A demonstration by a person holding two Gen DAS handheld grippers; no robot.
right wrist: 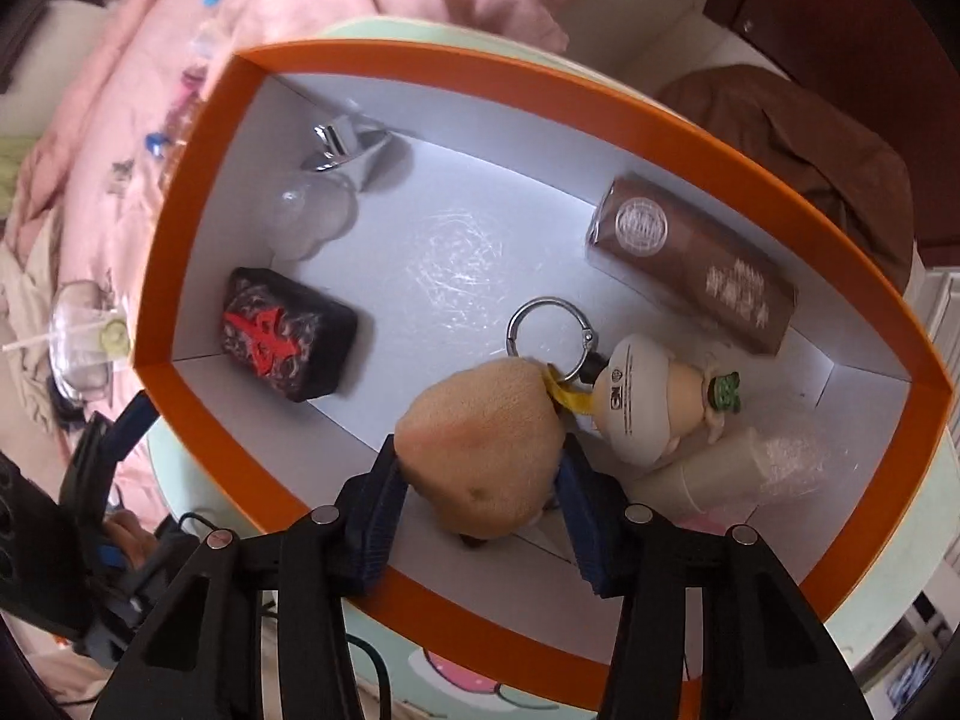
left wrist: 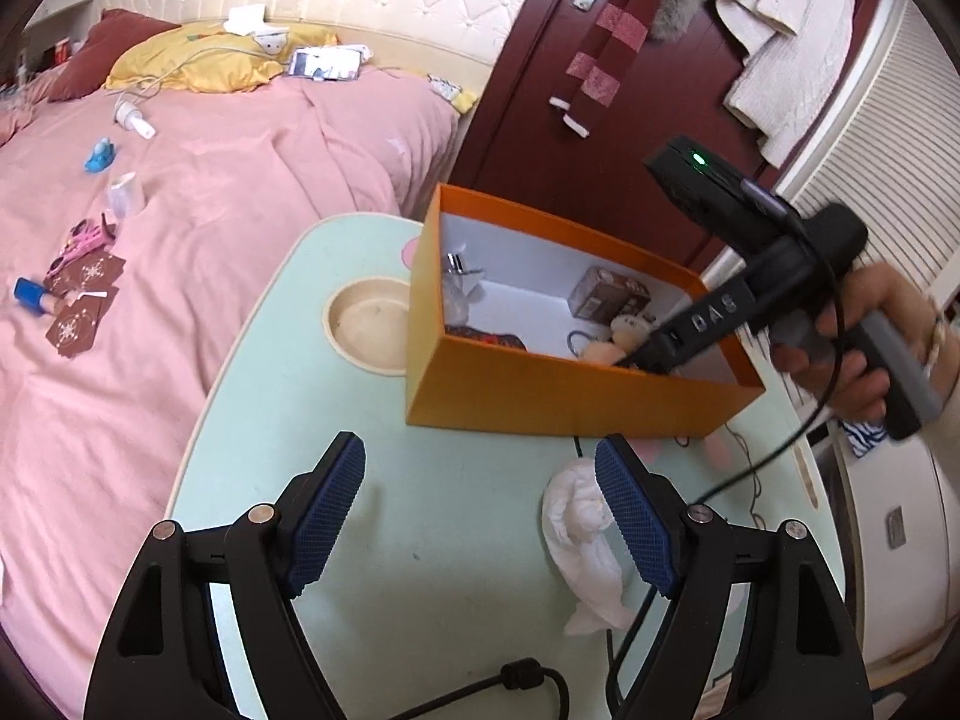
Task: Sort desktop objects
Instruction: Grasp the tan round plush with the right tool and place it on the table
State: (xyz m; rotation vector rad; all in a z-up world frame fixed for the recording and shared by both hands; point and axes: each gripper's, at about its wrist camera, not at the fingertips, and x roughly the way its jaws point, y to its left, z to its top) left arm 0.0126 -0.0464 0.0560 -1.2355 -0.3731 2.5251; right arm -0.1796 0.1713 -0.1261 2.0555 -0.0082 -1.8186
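Left tool: my left tool [left wrist: 480, 516] hangs over the pale green tabletop [left wrist: 420, 480] with its blue pads well apart and nothing between them.
Tissue: a crumpled white tissue [left wrist: 579, 540] lies on the tabletop just beside the left tool's right-hand pad, partly behind it; I cannot tell whether they touch.
Right tool: my right tool [right wrist: 480, 492] points steeply down into the orange box [right wrist: 198, 420], and I see its pads clamped on either side of a tan plush toy [right wrist: 480, 450].
Plush toy: it sits low in the near end of the box, joined by a yellow tag to a metal key ring [right wrist: 549, 336].
Figurine: a cream round-headed figurine [right wrist: 648, 402] lies just beside the plush toy, with a pale tube [right wrist: 708, 474] next to it against the box wall.
Other box contents: a black tile with a red character [right wrist: 288, 333] at the left wall, a clear bottle with a silver cap [right wrist: 324, 192] in the far corner, a brown carton [right wrist: 690, 258] along the right wall.
Box position: it stands on the tabletop, next to a round recess [left wrist: 366, 324].
Bed: the pink bed [left wrist: 210, 180] beyond the tabletop carries small scattered things.
Hand: a hand [left wrist: 852, 348] grips the right tool's handle.
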